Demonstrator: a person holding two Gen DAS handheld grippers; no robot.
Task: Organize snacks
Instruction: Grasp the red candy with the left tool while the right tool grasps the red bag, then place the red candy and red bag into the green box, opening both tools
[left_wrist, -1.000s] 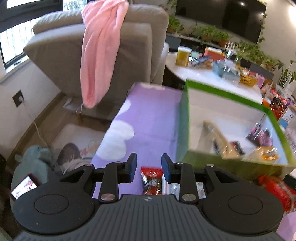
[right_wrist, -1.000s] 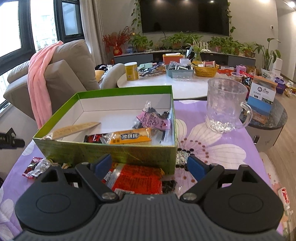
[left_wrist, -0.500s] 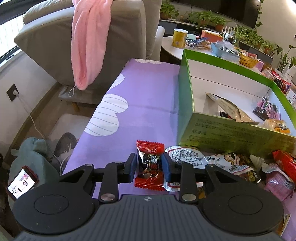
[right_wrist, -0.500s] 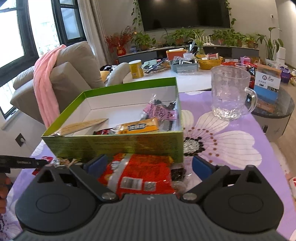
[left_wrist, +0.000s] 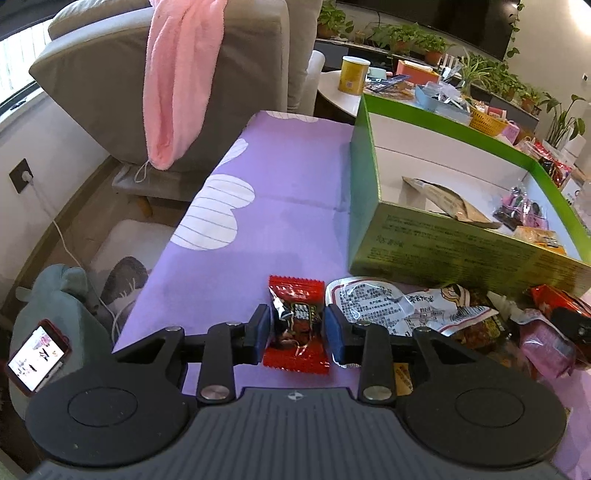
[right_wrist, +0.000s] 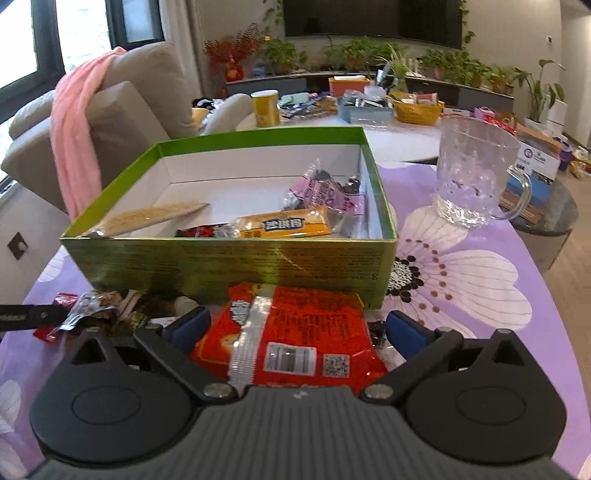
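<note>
Candy first: I'm seeing my left gripper (left_wrist: 297, 328) closing its pads on the small red candy packet (left_wrist: 296, 328), which is lying on the purple tablecloth (left_wrist: 280, 206), with the green box (left_wrist: 454, 247) ahead to its right. My right gripper (right_wrist: 295, 328) is spreading wide around the big red snack bag (right_wrist: 291, 339), just before the box.

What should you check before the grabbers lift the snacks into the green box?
1. Left gripper has the small red candy between its fingers: ok.
2. Firm squeeze on it: cannot tell.
3. Right gripper is around the big red packet: ok, jaws wide open, not pinching yet.
4. Green box is open on top: ok.
5. Room inside the box: ok, bare floor shows.
6. Glass mug stands clear of the box: ok.
</note>
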